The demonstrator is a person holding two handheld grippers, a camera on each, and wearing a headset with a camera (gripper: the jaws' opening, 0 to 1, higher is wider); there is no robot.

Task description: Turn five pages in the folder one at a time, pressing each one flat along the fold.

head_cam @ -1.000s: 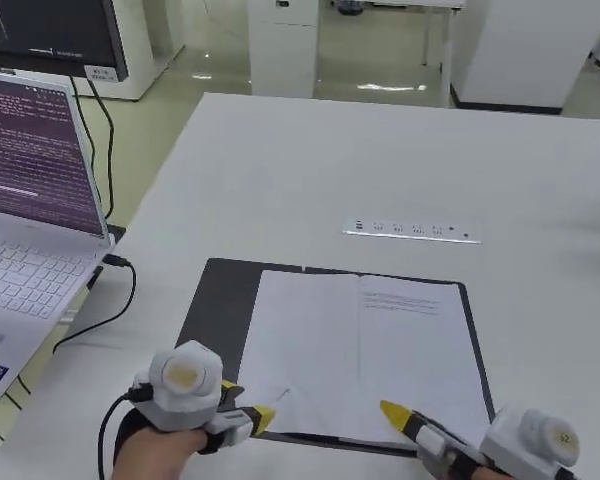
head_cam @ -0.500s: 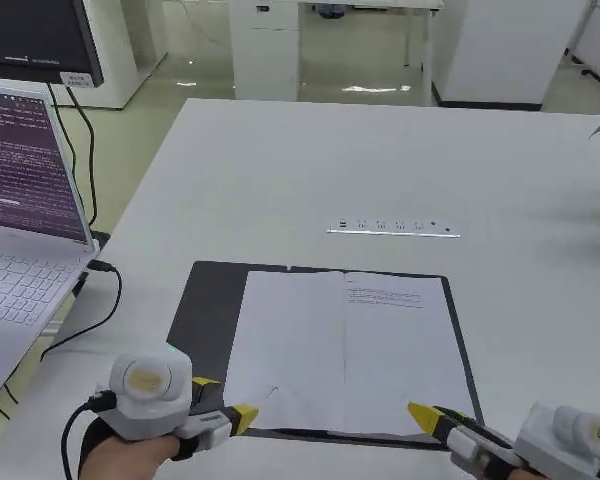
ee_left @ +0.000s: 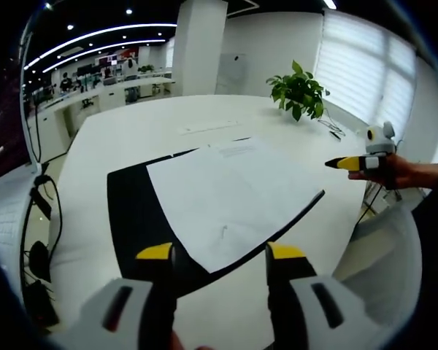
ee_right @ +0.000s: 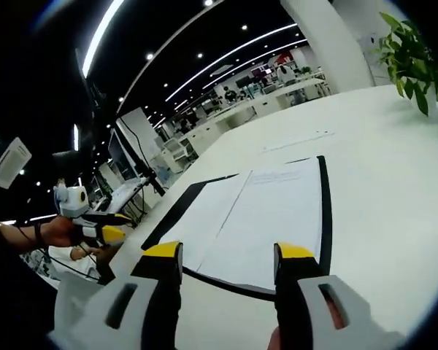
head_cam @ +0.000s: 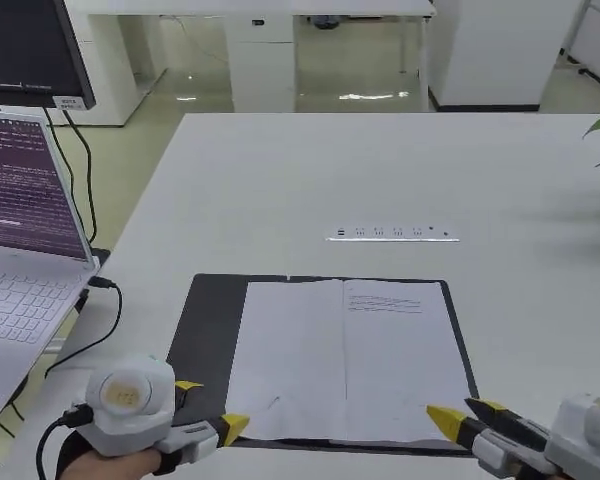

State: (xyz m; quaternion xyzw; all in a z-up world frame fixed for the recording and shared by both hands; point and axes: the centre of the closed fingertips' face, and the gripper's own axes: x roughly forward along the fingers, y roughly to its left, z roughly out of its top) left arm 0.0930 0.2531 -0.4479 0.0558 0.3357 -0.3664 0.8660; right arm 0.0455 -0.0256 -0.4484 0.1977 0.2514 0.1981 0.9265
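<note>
An open black folder [head_cam: 208,340] lies flat on the white table, its white pages [head_cam: 345,360] spread to both sides of the fold. My left gripper [head_cam: 212,407] hovers at the folder's near left corner, open and holding nothing. My right gripper [head_cam: 465,415] is open off the near right corner, clear of the paper. In the left gripper view the open gripper [ee_left: 219,251] faces the pages [ee_left: 226,197] with the right gripper [ee_left: 350,162] beyond. From the right gripper view, the open gripper [ee_right: 229,250] looks over the pages [ee_right: 270,211] toward the left gripper [ee_right: 102,232].
An open laptop [head_cam: 20,230] sits at the left edge, with a monitor [head_cam: 30,50] behind it and a black cable [head_cam: 90,330] running toward the folder. A flush power strip [head_cam: 392,234] lies beyond the folder. A potted plant [ee_left: 299,91] stands at the far right.
Both grippers have drawn back off the pages' near corners toward the table's front edge, the right one also moving outward. The pages lie unchanged. The head camera has shifted.
</note>
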